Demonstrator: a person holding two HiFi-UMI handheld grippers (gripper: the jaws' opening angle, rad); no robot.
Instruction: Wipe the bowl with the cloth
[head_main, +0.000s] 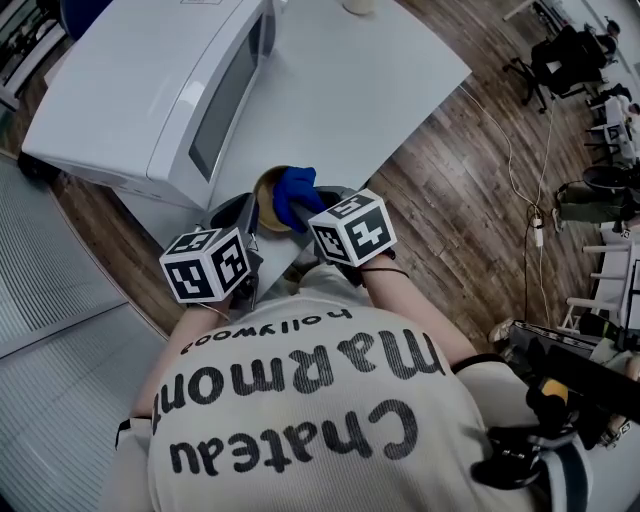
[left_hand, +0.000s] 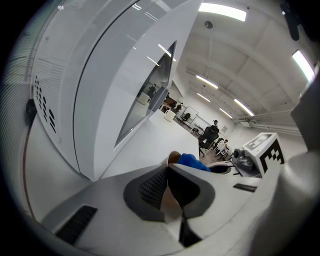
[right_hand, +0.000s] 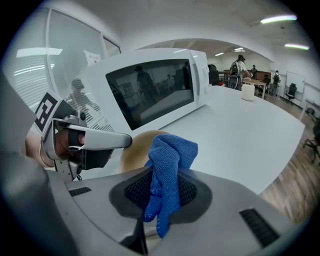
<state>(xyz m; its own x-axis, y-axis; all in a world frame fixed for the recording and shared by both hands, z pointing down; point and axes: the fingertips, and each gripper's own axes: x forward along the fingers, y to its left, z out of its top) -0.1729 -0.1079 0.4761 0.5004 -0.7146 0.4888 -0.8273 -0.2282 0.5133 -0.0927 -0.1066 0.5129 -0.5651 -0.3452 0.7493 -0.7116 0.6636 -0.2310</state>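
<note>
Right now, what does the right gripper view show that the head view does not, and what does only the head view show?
Only the right gripper view: the right gripper seen along its jaws, which are shut on the blue cloth.
Only the head view: the person's printed shirt and the marker cube on top of the right gripper.
Both: the microwave, the cloth at the tan bowl, the white table and the left gripper at the bowl's rim.

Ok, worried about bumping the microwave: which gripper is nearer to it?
Left. The left gripper, shut on the bowl, sits right beside the microwave front; the right gripper, holding the cloth, is on the bowl's far side.
</note>
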